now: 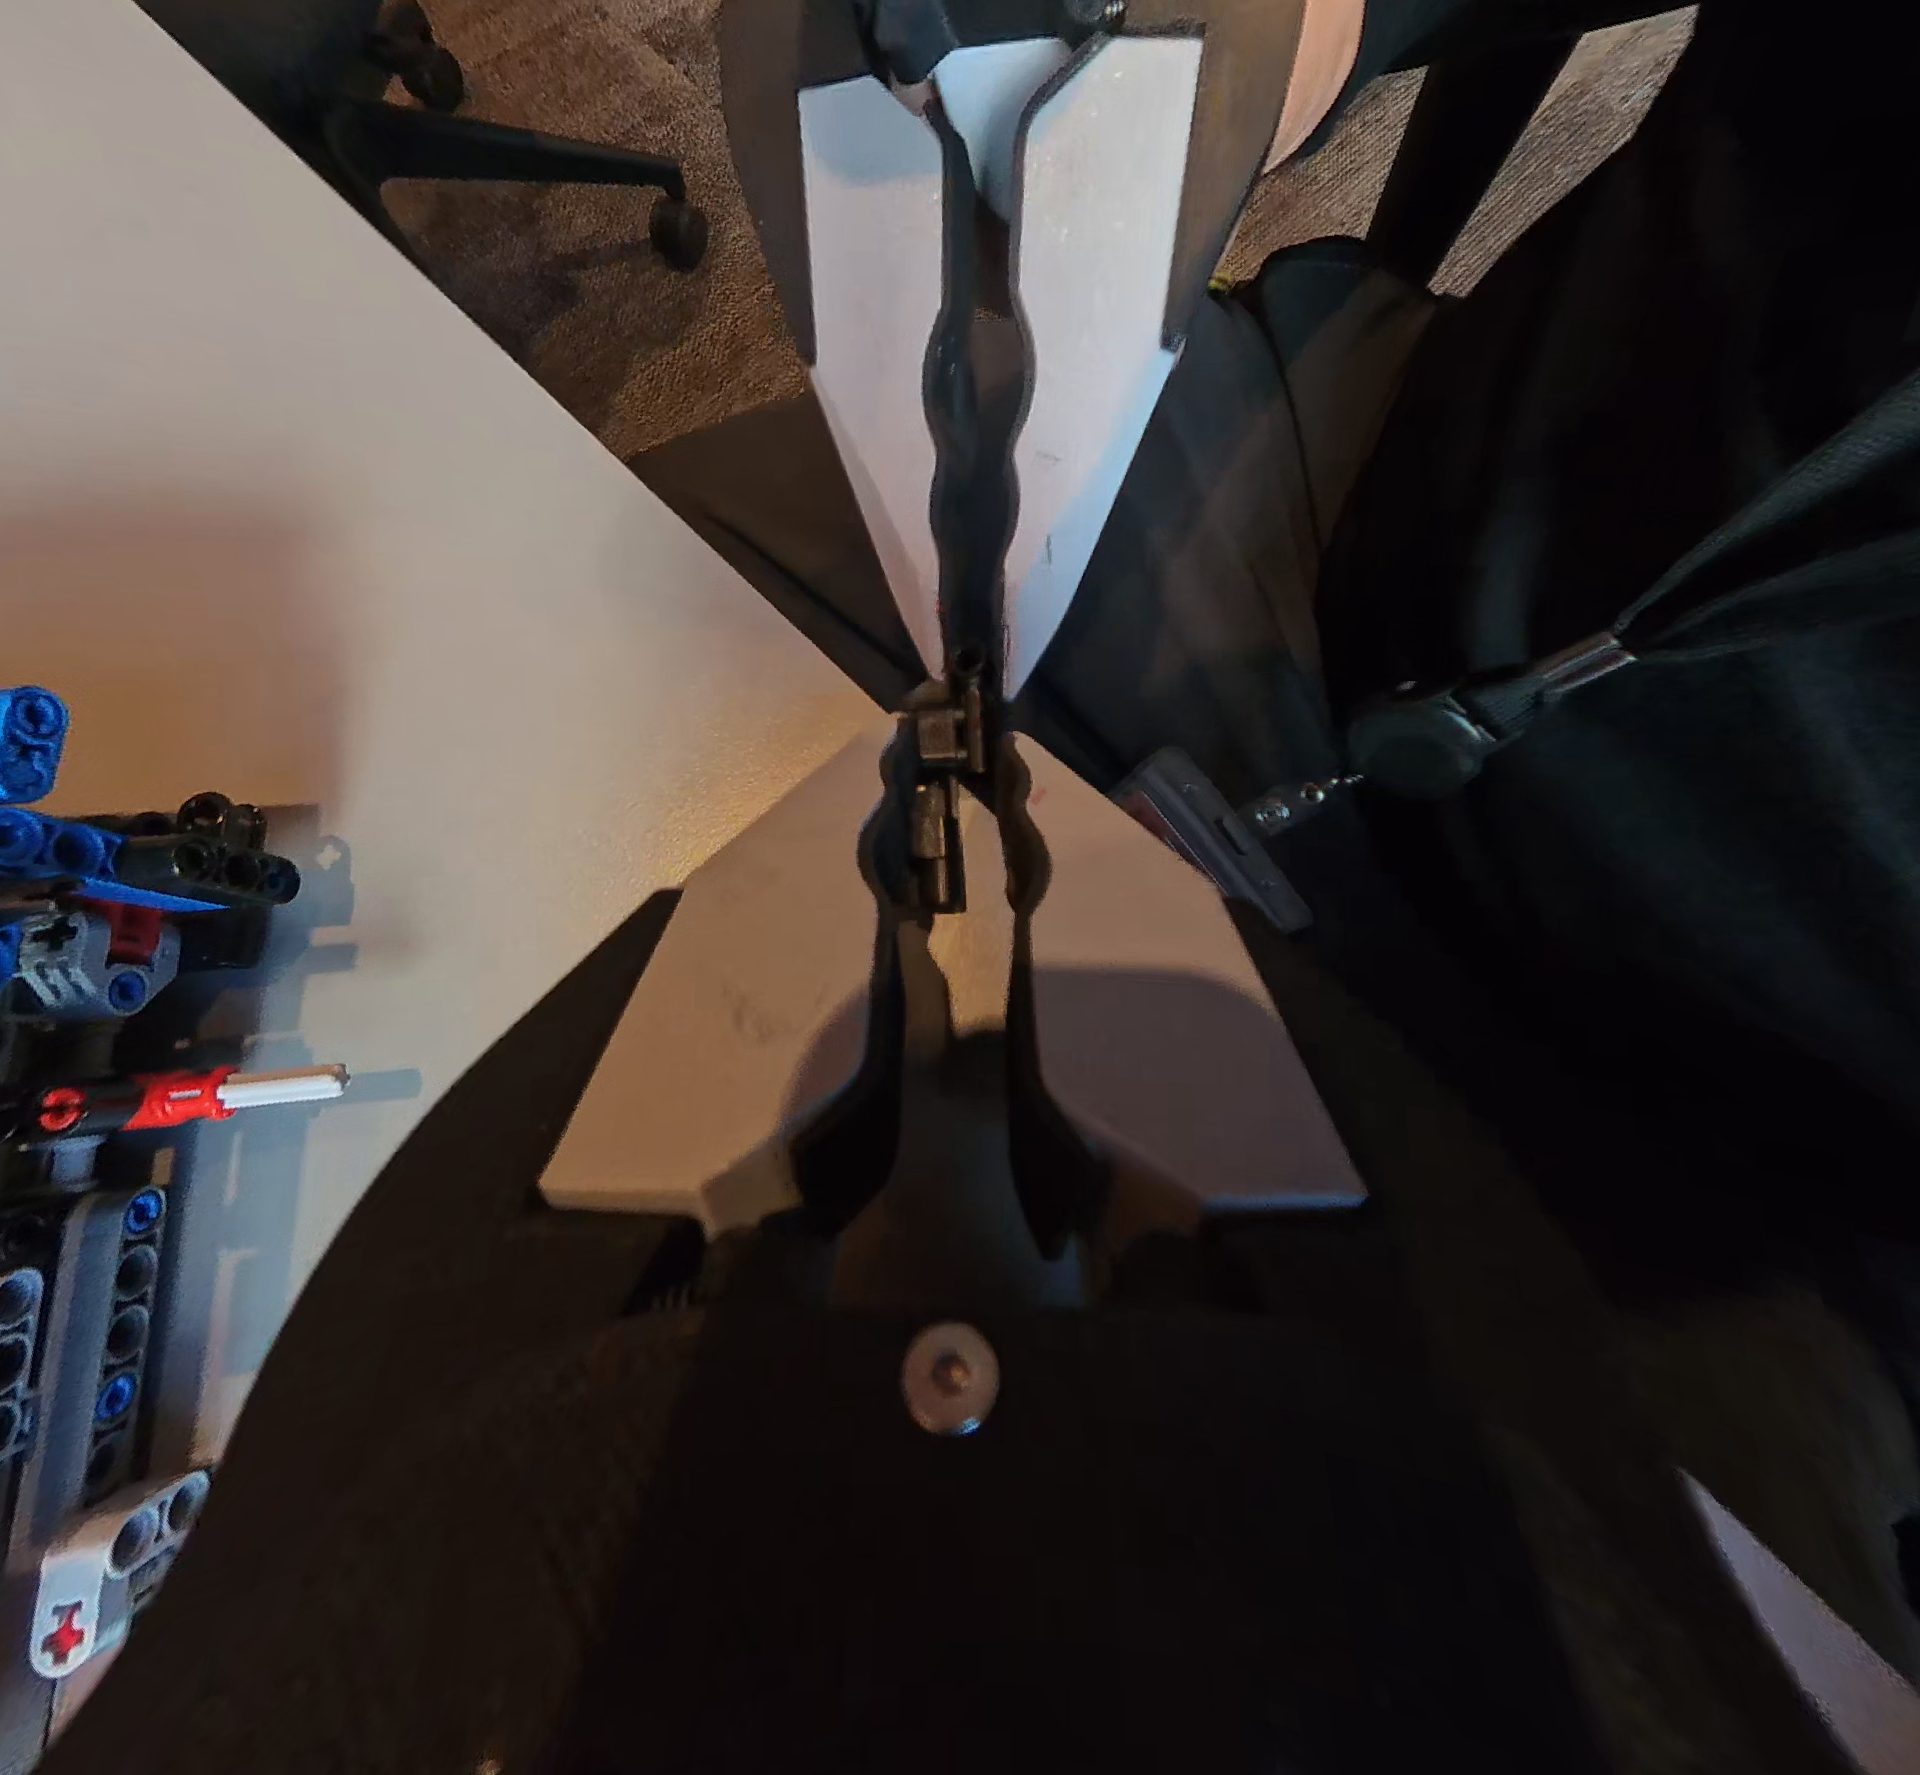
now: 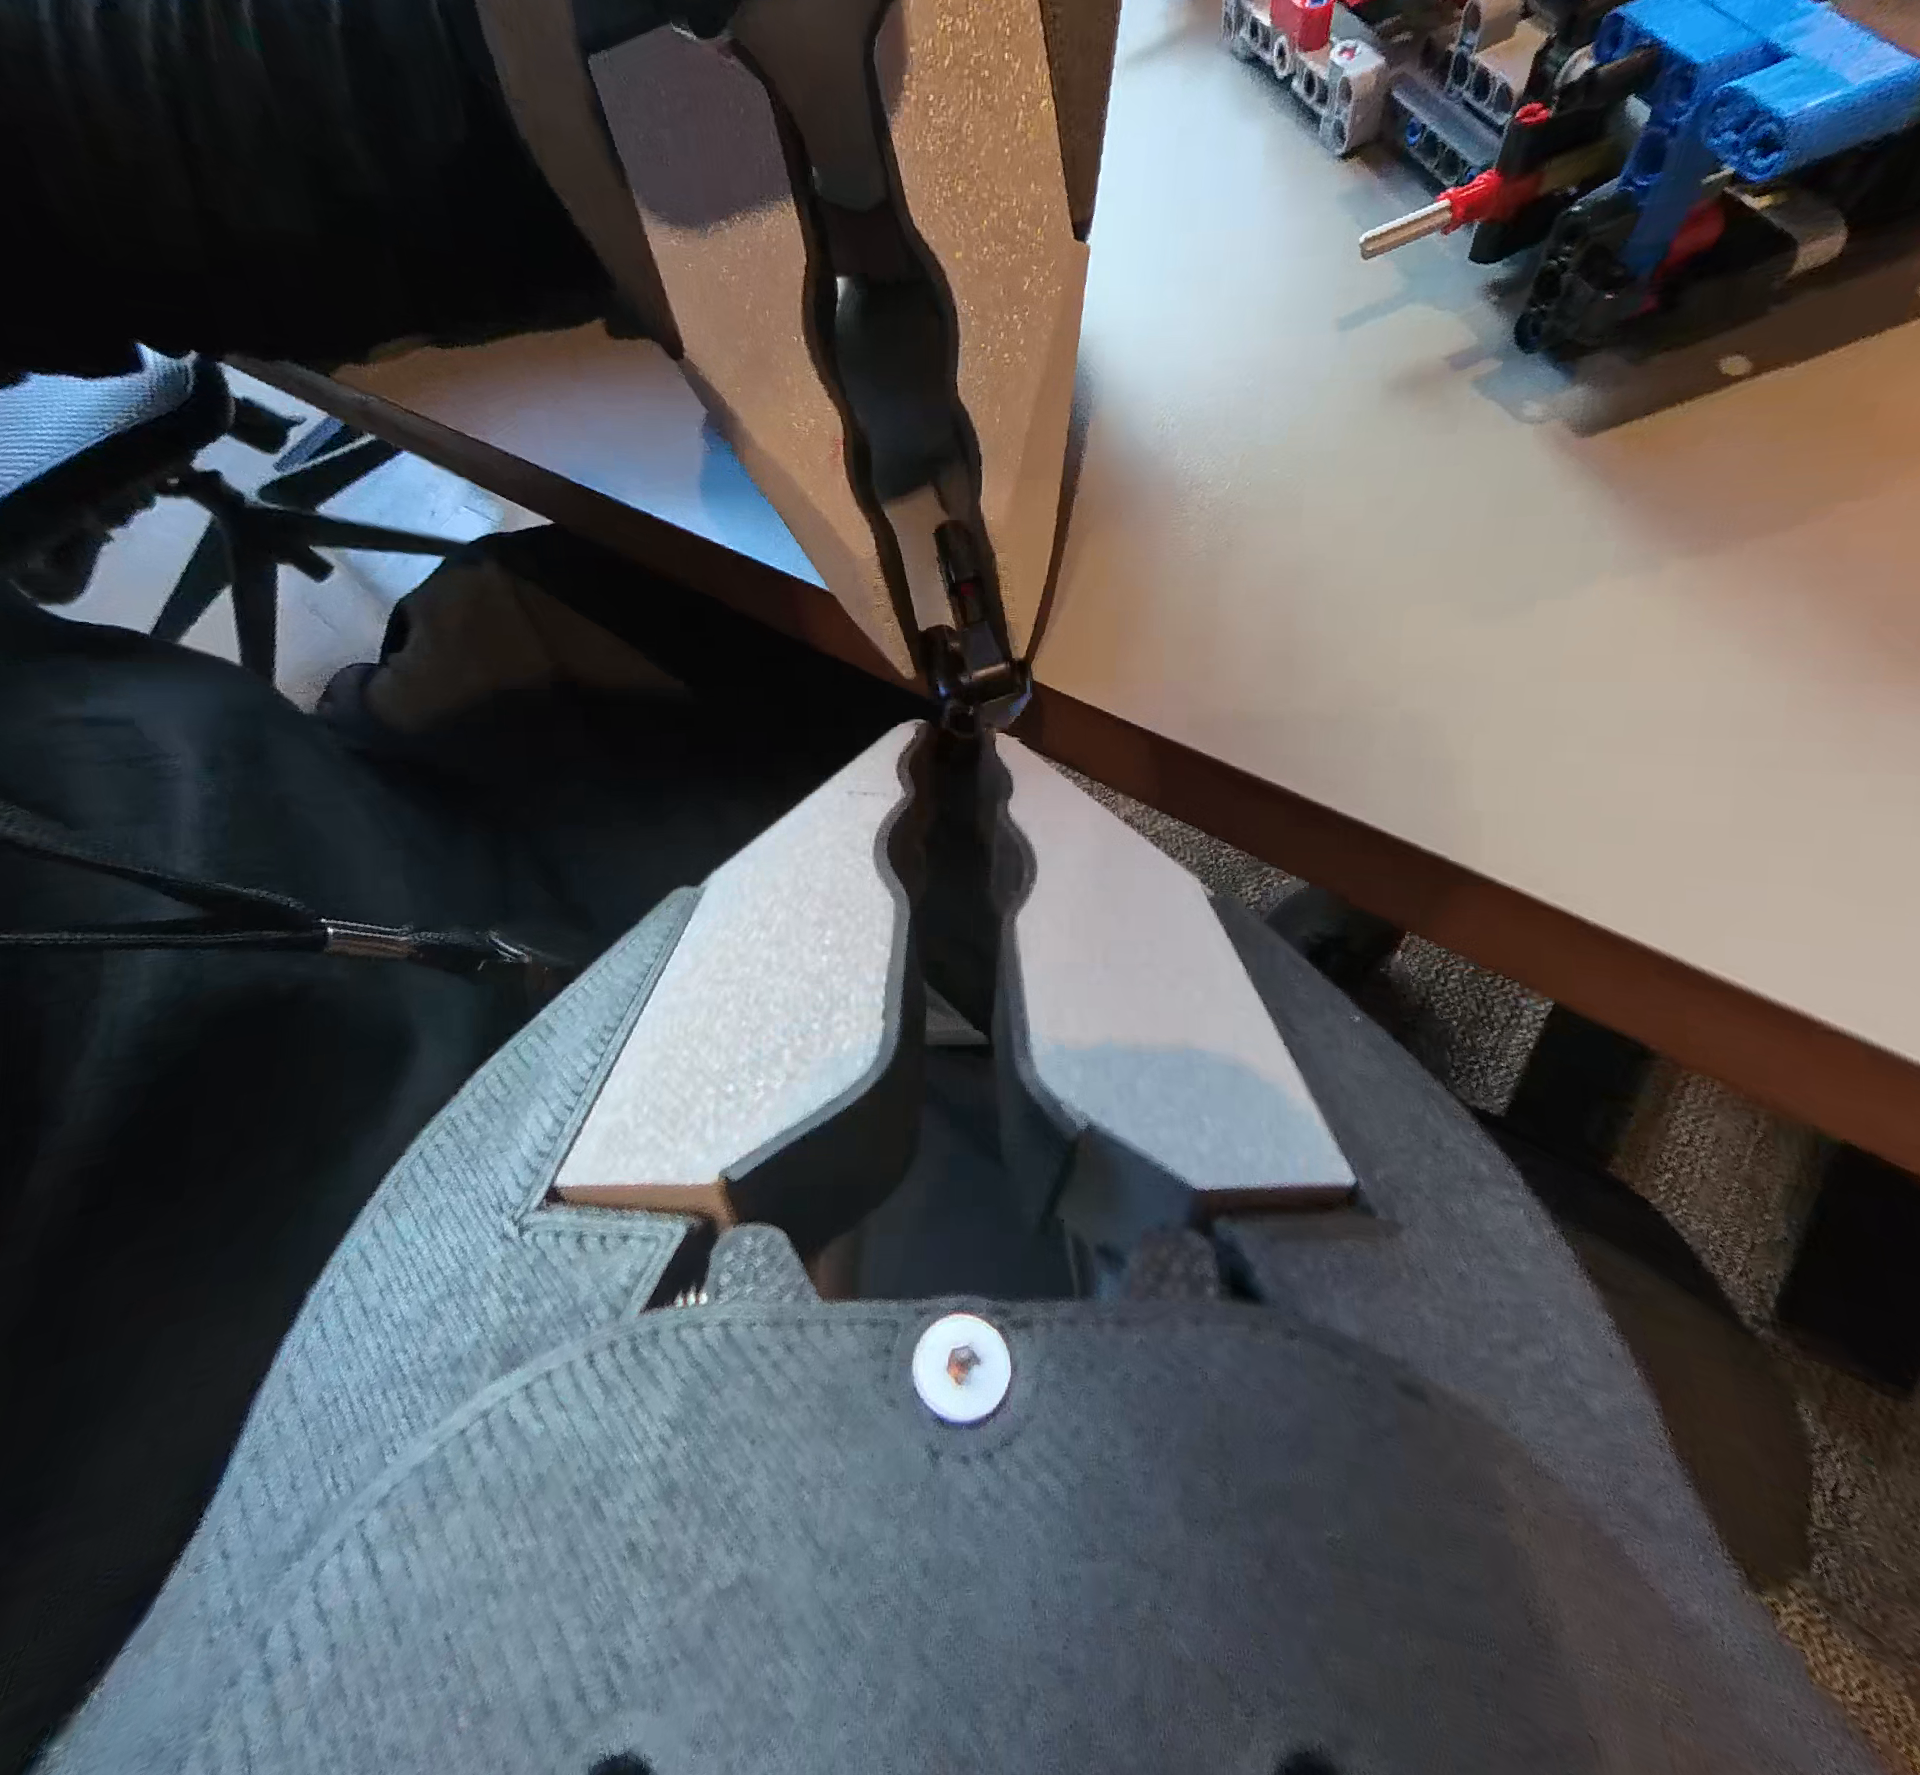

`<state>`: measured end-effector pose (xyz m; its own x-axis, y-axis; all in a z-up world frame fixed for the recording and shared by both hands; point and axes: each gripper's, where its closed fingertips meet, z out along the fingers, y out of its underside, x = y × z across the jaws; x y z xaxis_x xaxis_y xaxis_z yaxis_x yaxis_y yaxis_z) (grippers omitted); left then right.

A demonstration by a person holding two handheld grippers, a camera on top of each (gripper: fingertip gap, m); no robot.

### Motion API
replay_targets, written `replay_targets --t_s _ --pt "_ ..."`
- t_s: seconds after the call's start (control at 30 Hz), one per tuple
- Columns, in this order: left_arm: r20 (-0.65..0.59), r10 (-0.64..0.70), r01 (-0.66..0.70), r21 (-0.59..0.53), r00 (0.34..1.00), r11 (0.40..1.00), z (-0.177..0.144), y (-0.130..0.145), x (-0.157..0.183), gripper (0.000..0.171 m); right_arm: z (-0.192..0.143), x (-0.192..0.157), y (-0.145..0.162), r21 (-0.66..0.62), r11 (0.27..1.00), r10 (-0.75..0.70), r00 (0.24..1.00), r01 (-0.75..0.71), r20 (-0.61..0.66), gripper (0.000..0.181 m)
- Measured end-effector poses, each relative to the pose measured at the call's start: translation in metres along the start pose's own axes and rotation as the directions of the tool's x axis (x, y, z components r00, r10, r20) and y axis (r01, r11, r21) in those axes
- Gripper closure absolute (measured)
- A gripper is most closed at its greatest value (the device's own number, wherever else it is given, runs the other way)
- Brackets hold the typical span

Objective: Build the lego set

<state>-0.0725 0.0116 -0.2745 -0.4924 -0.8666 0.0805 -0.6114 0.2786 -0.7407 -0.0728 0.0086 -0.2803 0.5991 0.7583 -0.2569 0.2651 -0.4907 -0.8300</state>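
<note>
My left gripper (image 1: 951,775) is shut on a small black pin piece (image 1: 938,842) that lies lengthwise between its fingers. My right gripper (image 2: 961,738) is shut on a small black connector (image 2: 971,671). The two grippers meet tip to tip in the air over the table's edge, and the pin and connector touch there. The right gripper (image 1: 977,671) comes in from the top of the left wrist view, and the left gripper (image 2: 961,624) comes in from the top of the right wrist view. The partly built blue, red, grey and black lego model (image 2: 1621,84) stands on the white table (image 2: 1351,530), apart from both grippers. It also shows at the left edge of the left wrist view (image 1: 114,977).
A white axle in a red sleeve (image 1: 239,1091) sticks out of the model toward the grippers. The table edge (image 2: 1455,852) runs diagonally under the tips. An office chair base (image 1: 520,156) stands on the carpet. A person's dark clothing and a badge on a lanyard (image 1: 1216,842) are close by. Less than 4 cm separates the two grippers' tips.
</note>
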Motion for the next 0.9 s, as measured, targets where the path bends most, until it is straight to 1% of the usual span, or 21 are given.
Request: replay_targets --t_s 0.13,0.3,0.5,0.57,0.63,0.7,0.77,0.9 --pt "-0.002 -0.003 0.003 0.000 1.000 1.000 -0.0004 0.0003 0.0000 0.159 -0.0013 0.0002 -0.0002 -0.007 0.998 -0.062 0.998 0.062 -0.022 0.178" --pt "-0.007 -0.009 0.009 0.000 1.000 1.000 -0.0009 0.0009 0.0005 0.159 -0.0019 -0.0008 -0.0020 -0.003 0.997 -0.077 0.997 0.077 0.008 0.178" --pt "-0.017 -0.019 0.019 0.000 1.000 1.000 -0.0016 0.0017 0.0016 0.159 -0.0007 -0.0018 -0.0026 -0.023 0.980 -0.198 0.980 0.198 -0.007 0.178" --pt "-0.019 -0.026 0.026 -0.001 0.999 1.000 -0.0016 0.0019 0.0016 0.159 -0.0003 -0.0012 -0.0024 -0.048 0.951 -0.307 0.951 0.305 -0.040 0.178" --pt "-0.019 -0.034 0.034 -0.001 0.999 0.999 -0.0019 0.0021 0.0012 0.159 0.0002 -0.0001 -0.0029 -0.087 0.906 -0.421 0.903 0.415 -0.085 0.178" --pt "-0.020 -0.049 0.049 0.000 0.999 0.999 -0.0025 0.0025 0.0005 0.159 0.0007 0.0010 -0.0038 -0.115 0.861 -0.507 0.853 0.495 -0.127 0.179" --pt "-0.015 -0.051 0.051 0.000 0.999 0.999 -0.0028 0.0026 -0.0001 0.159 0.0009 0.0020 -0.0045 -0.133 0.837 -0.546 0.824 0.530 -0.152 0.179" --pt "-0.009 -0.058 0.058 0.002 0.998 0.998 -0.0032 0.0028 -0.0011 0.159 0.0009 0.0037 -0.0055 -0.155 0.813 -0.582 0.791 0.562 -0.188 0.179"
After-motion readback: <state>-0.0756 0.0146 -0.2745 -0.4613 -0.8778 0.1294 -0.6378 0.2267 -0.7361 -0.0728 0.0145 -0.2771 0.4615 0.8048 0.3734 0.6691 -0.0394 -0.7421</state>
